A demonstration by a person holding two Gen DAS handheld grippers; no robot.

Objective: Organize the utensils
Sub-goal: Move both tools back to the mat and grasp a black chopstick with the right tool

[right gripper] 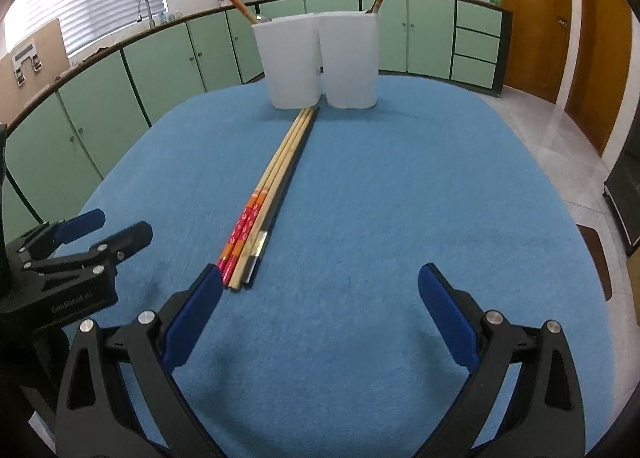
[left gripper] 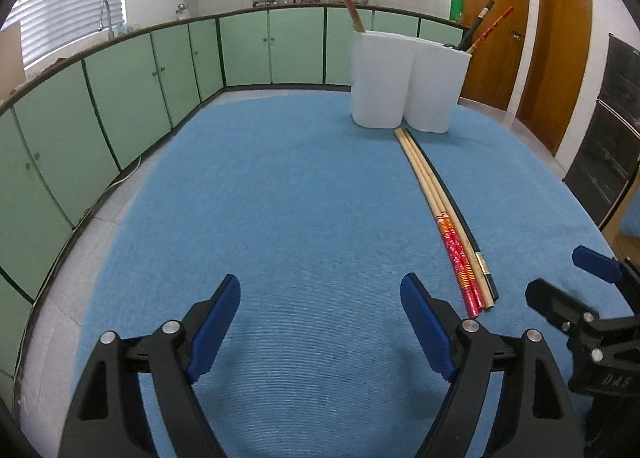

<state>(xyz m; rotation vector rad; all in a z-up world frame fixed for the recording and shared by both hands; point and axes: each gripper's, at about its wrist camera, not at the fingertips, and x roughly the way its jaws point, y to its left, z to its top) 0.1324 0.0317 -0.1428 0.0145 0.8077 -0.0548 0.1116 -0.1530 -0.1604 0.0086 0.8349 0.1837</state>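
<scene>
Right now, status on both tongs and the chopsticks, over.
Left tongs open, empty. Right tongs open, empty. Chopsticks bundled flat on the blue cloth, tips toward two white holders. Nothing in the way.

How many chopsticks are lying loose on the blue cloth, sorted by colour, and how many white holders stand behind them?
Red-patterned chopsticks: 2
Plain wooden chopstick: 1
Black chopstick: 1
White holders, left and right: 2
Total: 6 things, 4 loose chopsticks and 2 holders. Both holders already have some sticks standing in them, which are not counted here.
</scene>
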